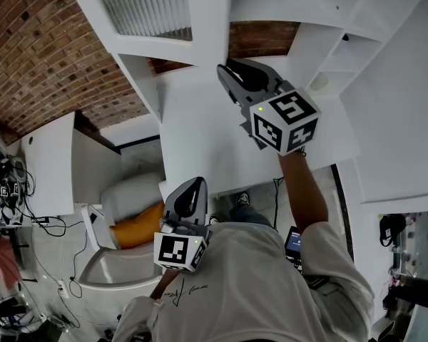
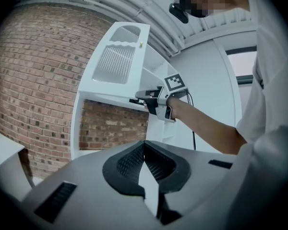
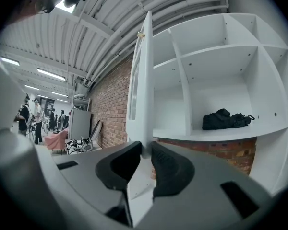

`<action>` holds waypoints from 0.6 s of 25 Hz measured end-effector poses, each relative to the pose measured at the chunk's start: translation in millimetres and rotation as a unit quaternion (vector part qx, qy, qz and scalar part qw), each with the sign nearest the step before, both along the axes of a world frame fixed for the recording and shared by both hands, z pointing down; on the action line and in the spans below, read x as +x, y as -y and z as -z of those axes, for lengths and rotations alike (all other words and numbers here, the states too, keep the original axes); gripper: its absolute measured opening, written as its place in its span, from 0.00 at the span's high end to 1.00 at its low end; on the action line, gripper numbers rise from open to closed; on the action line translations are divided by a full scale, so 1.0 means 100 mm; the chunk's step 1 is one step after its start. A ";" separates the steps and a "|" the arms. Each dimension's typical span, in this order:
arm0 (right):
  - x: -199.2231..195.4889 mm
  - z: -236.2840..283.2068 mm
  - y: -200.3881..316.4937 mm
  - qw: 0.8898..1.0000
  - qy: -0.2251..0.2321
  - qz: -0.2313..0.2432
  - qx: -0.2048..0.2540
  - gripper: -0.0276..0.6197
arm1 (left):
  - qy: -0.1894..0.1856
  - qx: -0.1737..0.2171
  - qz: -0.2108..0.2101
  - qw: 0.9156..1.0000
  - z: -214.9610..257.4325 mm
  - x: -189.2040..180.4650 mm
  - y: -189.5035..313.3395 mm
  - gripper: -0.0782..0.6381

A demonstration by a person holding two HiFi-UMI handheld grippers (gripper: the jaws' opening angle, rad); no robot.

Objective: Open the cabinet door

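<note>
The cabinet door [image 3: 145, 80], standing open at the shelving's [image 3: 182, 87] left edge, is pinched by the right gripper [image 3: 146, 152] (left gripper [image 2: 144, 145] pressed together, empty), with a black bag [image 3: 225, 120] shelved behind.

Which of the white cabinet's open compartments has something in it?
The wide compartment right of the upright divider, above the brick-backed gap: a black bag lies on its shelf. The others in view are bare.

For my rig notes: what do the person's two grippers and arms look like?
The left gripper and right gripper are grey with black ribbed pads; each carries a white cube with black square markers. The person wears a white short-sleeved T-shirt.
</note>
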State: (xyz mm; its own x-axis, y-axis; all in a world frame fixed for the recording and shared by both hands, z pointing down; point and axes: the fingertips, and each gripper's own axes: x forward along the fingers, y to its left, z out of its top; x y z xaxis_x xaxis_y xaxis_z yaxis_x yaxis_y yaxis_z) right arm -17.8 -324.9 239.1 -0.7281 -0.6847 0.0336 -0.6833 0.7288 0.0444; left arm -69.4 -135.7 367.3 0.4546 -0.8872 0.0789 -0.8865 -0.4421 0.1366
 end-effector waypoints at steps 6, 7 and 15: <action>-0.03 0.01 -0.10 1.000 0.003 0.006 0.001 0.84 | 0.012 0.000 -0.002 1.000 0.01 -0.04 -0.02 0.87; -0.03 0.01 -0.12 1.000 0.003 0.007 0.001 0.84 | 0.013 -0.001 -0.002 1.000 0.00 -0.05 -0.02 0.87; -0.10 0.01 -0.27 1.000 0.004 0.015 0.003 0.85 | 0.005 0.000 0.001 1.000 0.00 -0.11 -0.02 0.87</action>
